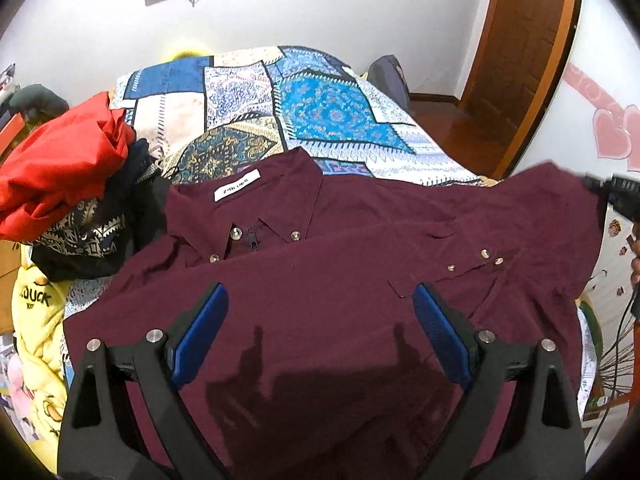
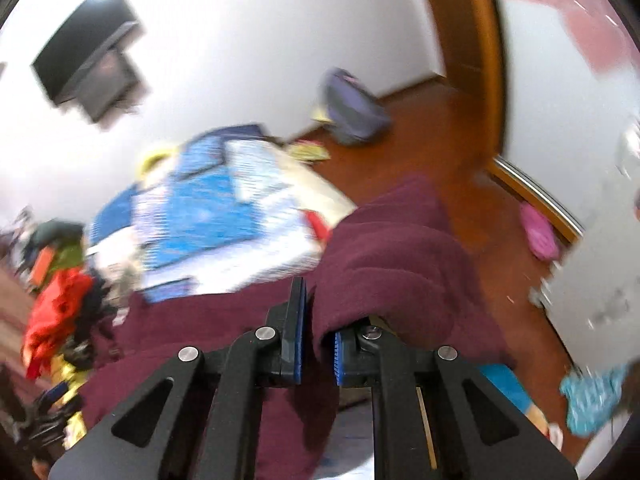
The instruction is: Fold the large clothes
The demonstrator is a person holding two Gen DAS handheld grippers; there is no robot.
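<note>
White walls and a wooden door frame close off the room behind a bed spread with a blue patchwork cover, and on that bed we see the maroon shirt laid out with its collar and white label toward the far side. Our left tongs hover over the middle of the shirt with their blue pads spread wide and nothing between them. Our right tongs are pressed together on a fold of the shirt's fabric, which bunches up over the right pad and drapes away toward the floor; that view is blurred, so we cannot tell which part of the shirt they pinch. From the left wrist view, the shirt's right edge is lifted toward the right tongs at the frame's border. To the left of the shirt lies a heap of clothes, red on top and dark patterned cloth beneath.
</note>
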